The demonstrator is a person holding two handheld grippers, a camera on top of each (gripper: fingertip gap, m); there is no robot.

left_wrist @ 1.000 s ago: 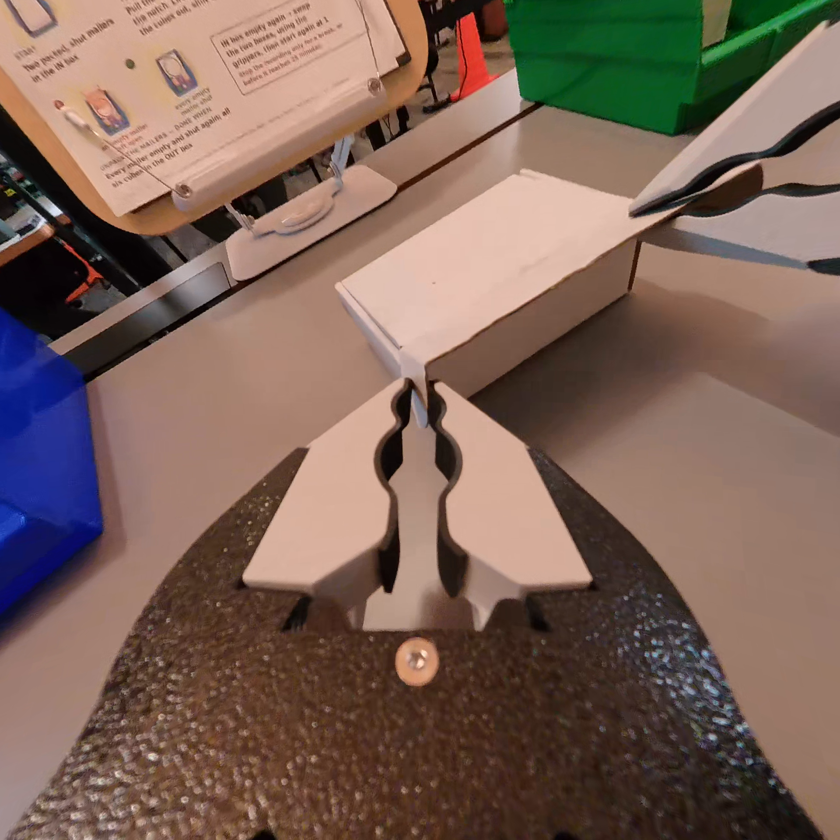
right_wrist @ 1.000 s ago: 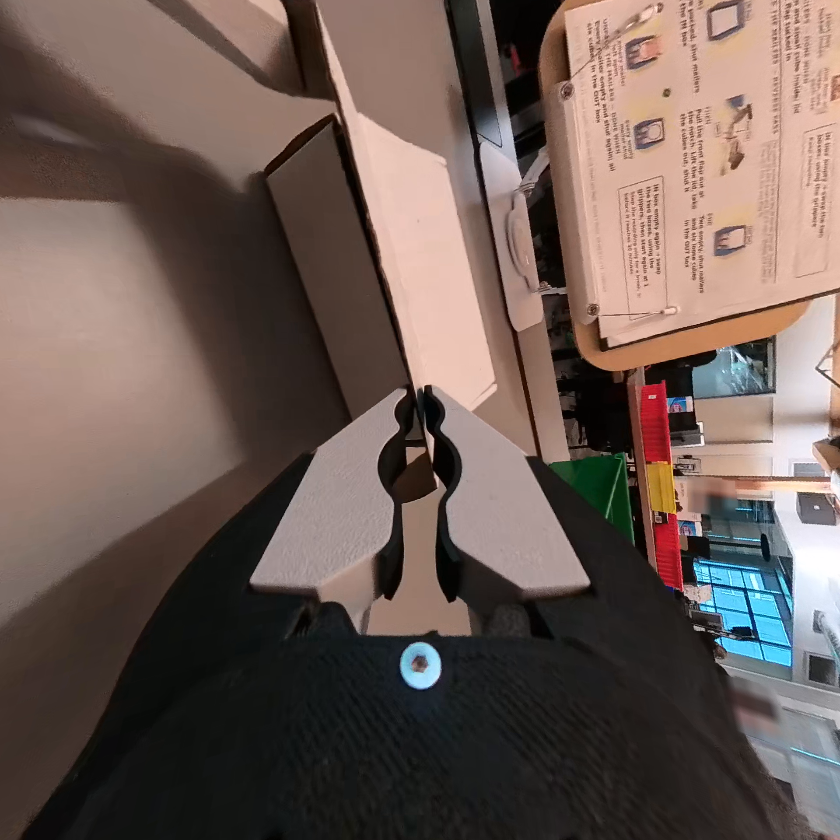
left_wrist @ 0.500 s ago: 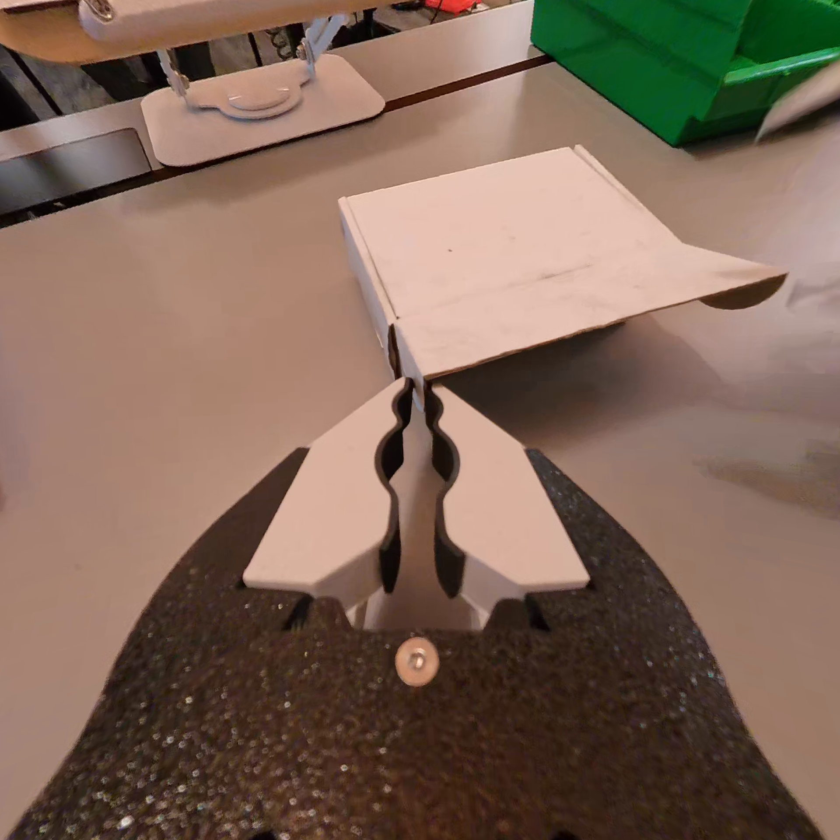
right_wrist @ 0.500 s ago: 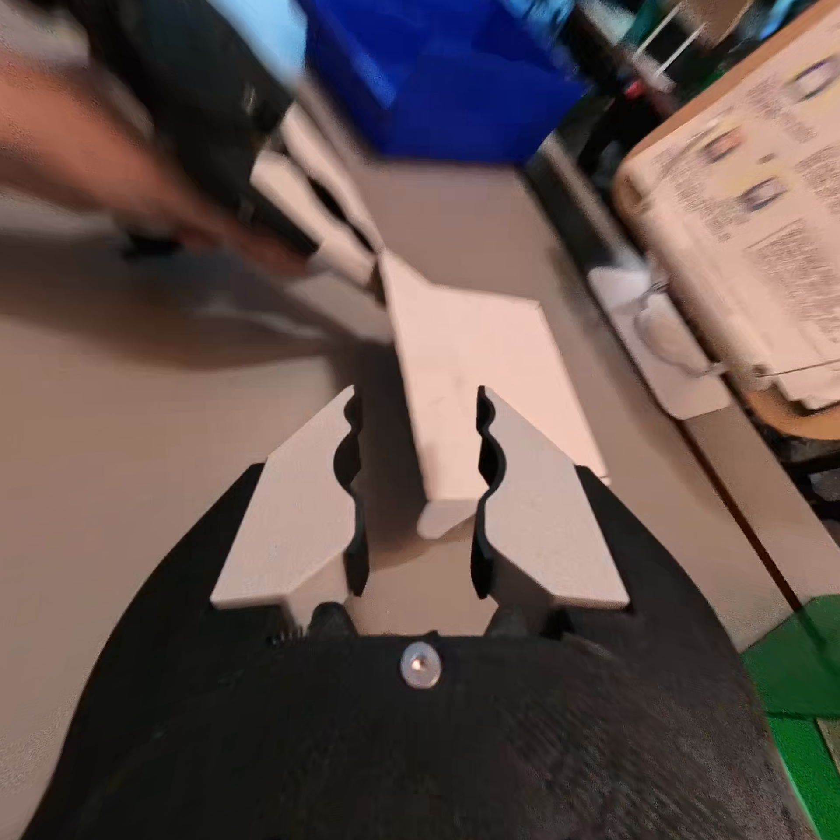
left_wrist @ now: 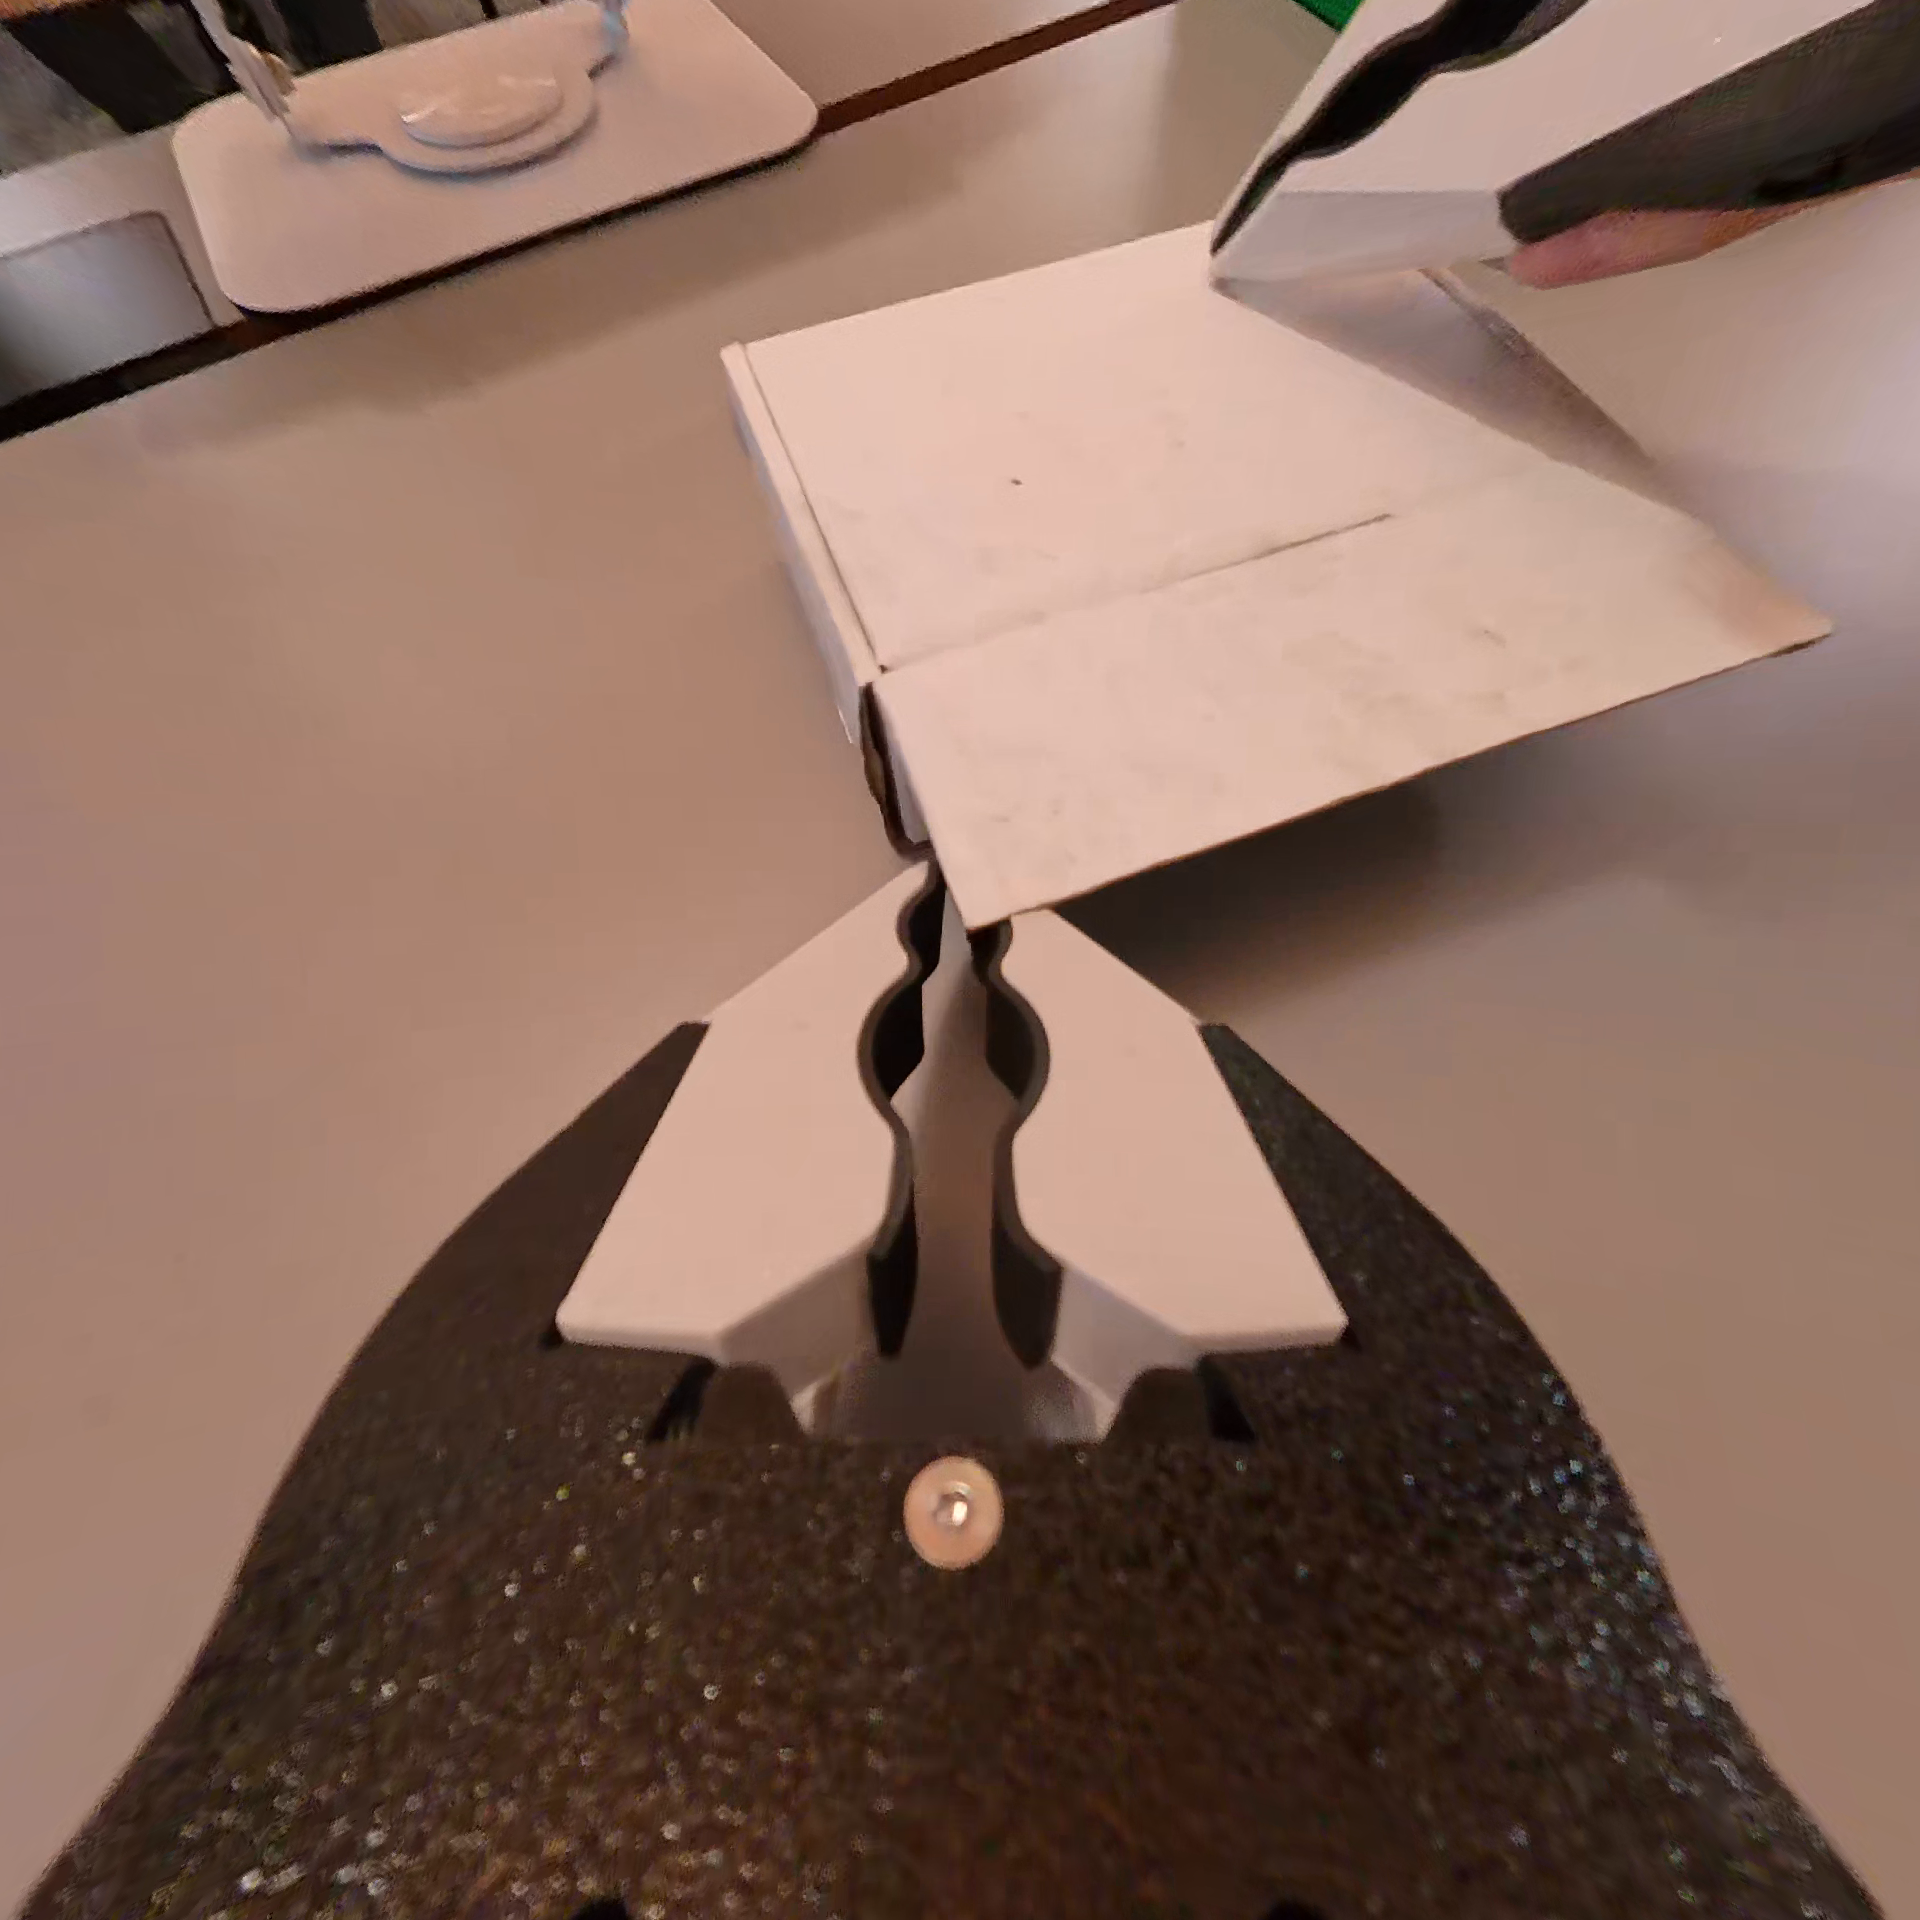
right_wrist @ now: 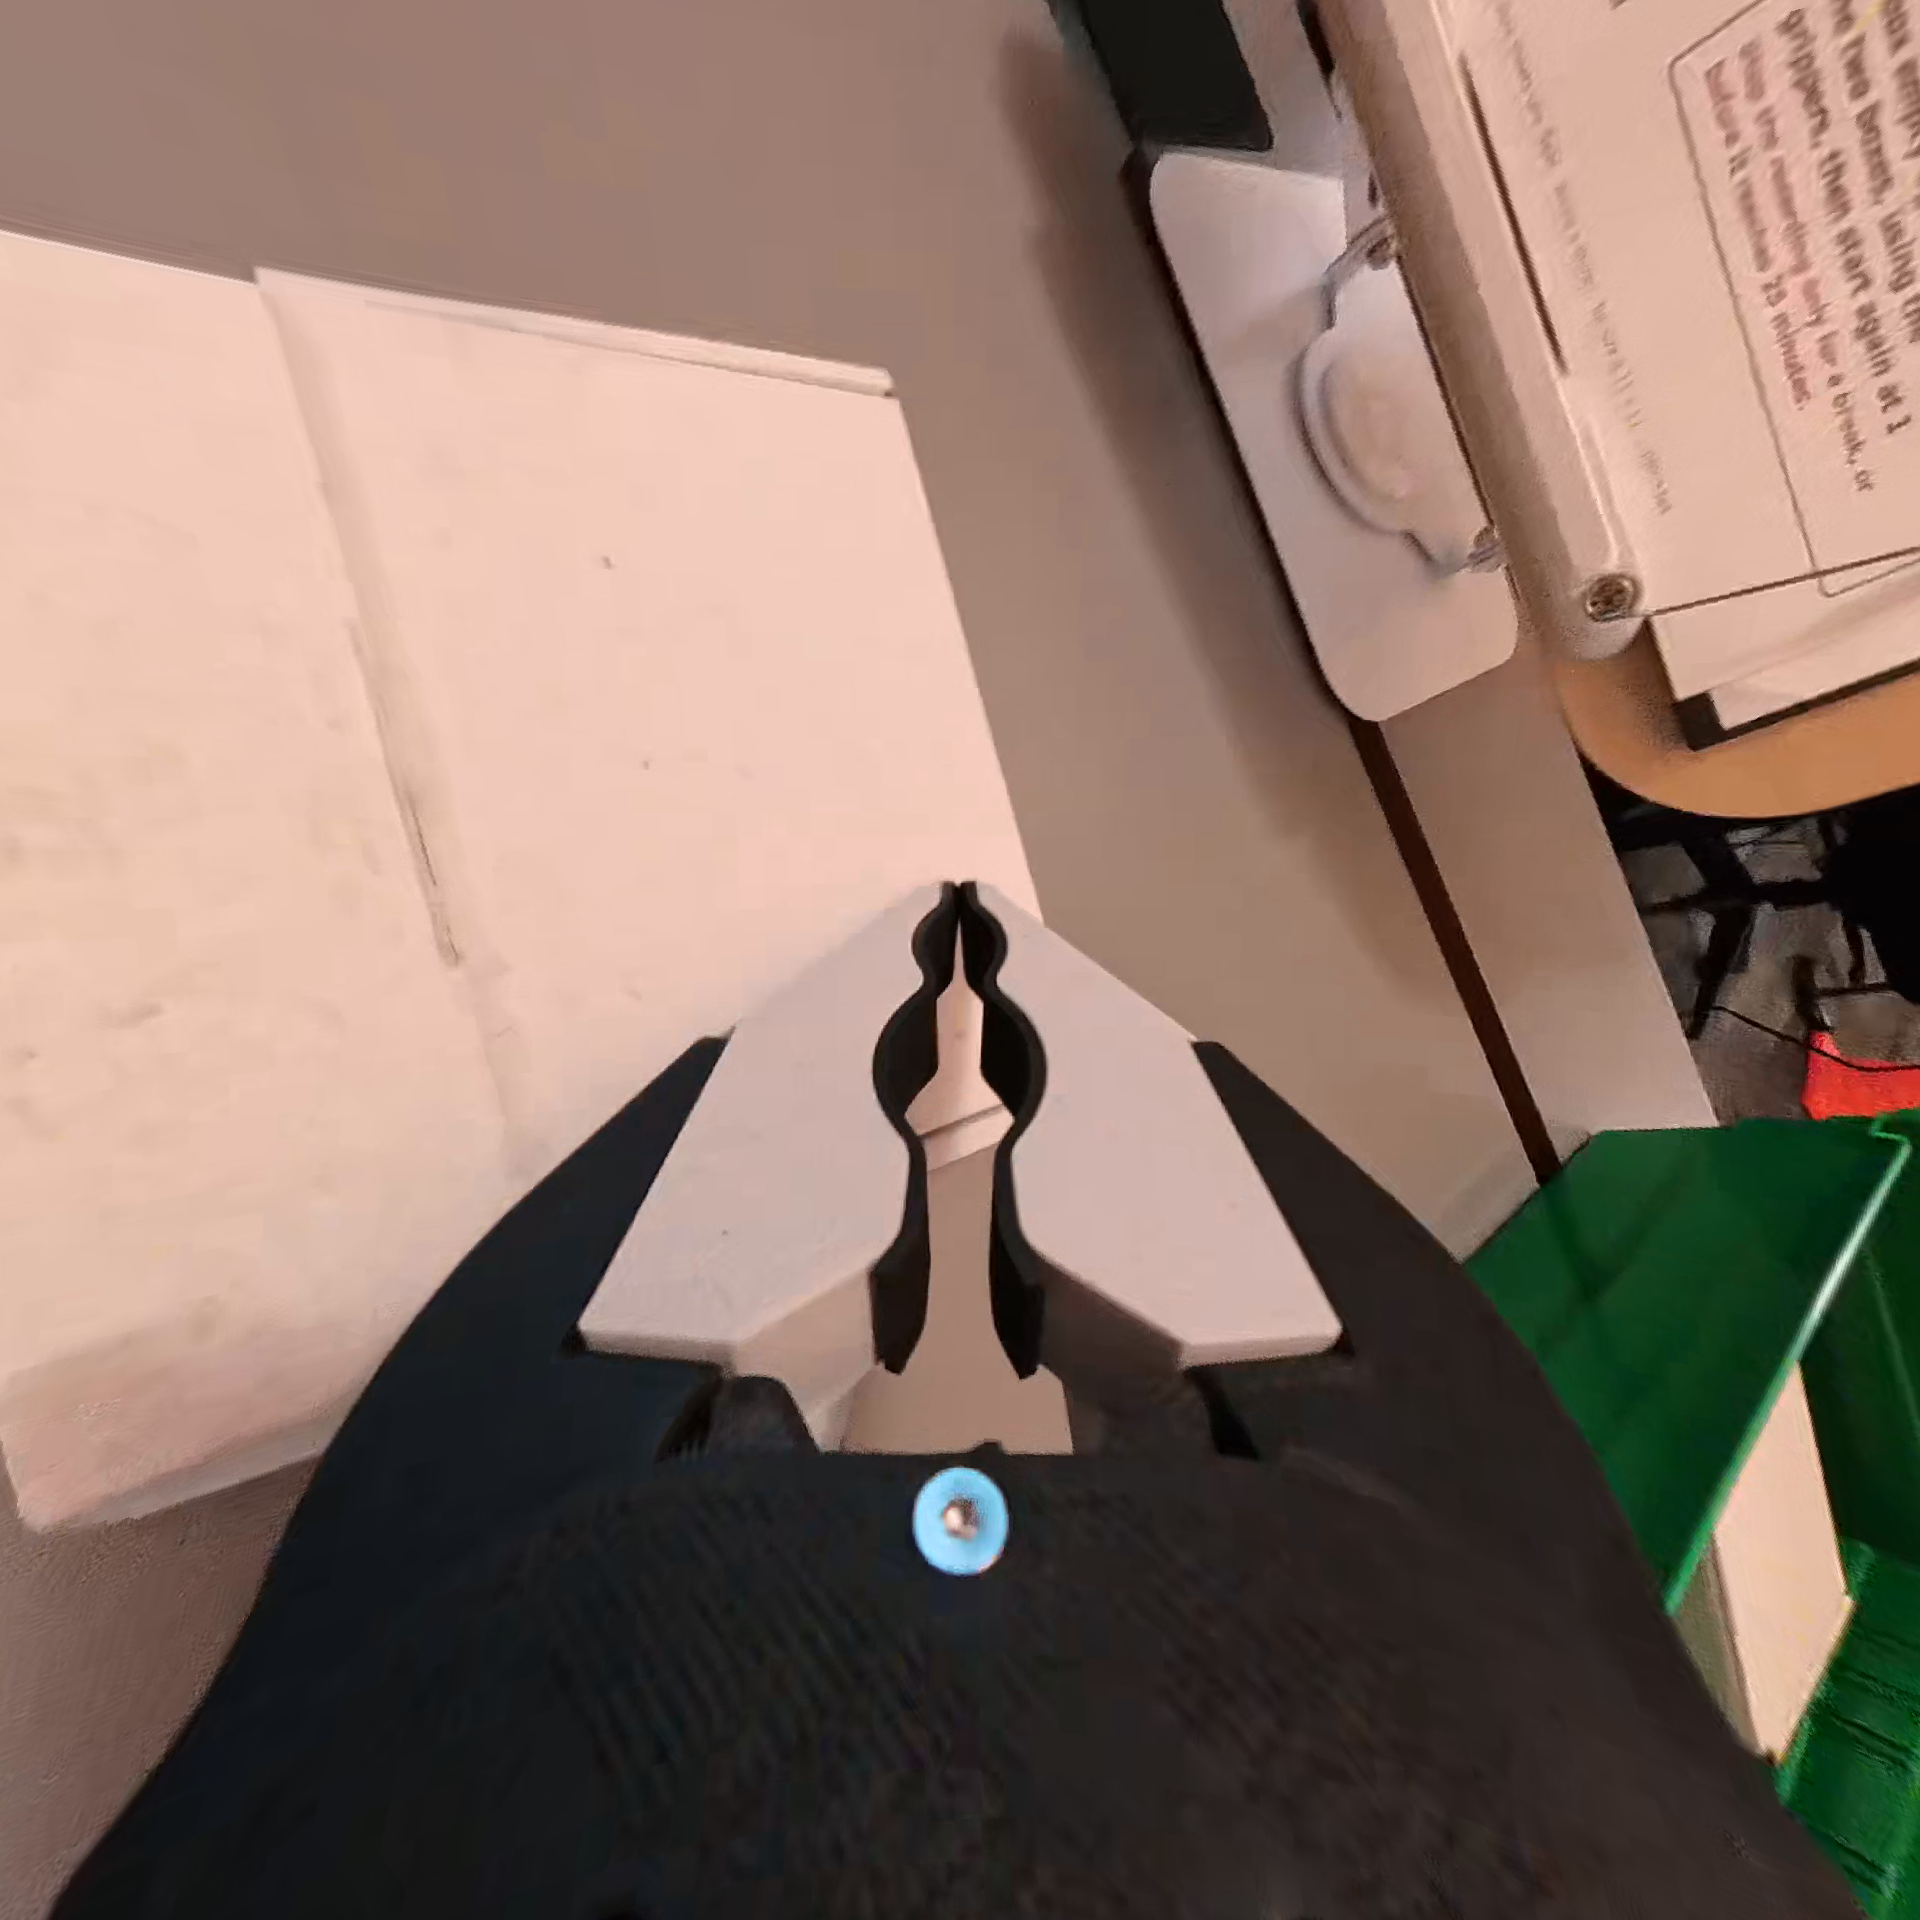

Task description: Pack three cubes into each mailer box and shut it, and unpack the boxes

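White cardboard mailer box (left_wrist: 1049, 488) lying flat on grey table (left_wrist: 364, 727), lid down, front flap (left_wrist: 1309, 727) sticking straight out, untucked. Left gripper (left_wrist: 956, 914) pinched narrow on near corner of flap, thin card edge caught between fingertips; probably held so to steer the flap toward its slot. Right gripper (right_wrist: 958, 896) closed tip to tip, nothing seen between fingers, poised above far right corner of lid (right_wrist: 623, 623); contact not clear in either view. Likely meant to press lid down while flap gets tucked. Judged step: shutting the box. Contents not visible with lid down; cubes not seen anywhere, cannot confirm three inside. Green bin (right_wrist: 1662, 1299) just beyond table edge on right, holding a pale flat panel of some kind (right_wrist: 1766, 1538); possibly another box, cannot tell. White stand base (left_wrist: 499, 145) with instruction sheet (right_wrist: 1714, 312) at back of table, well apart from box.
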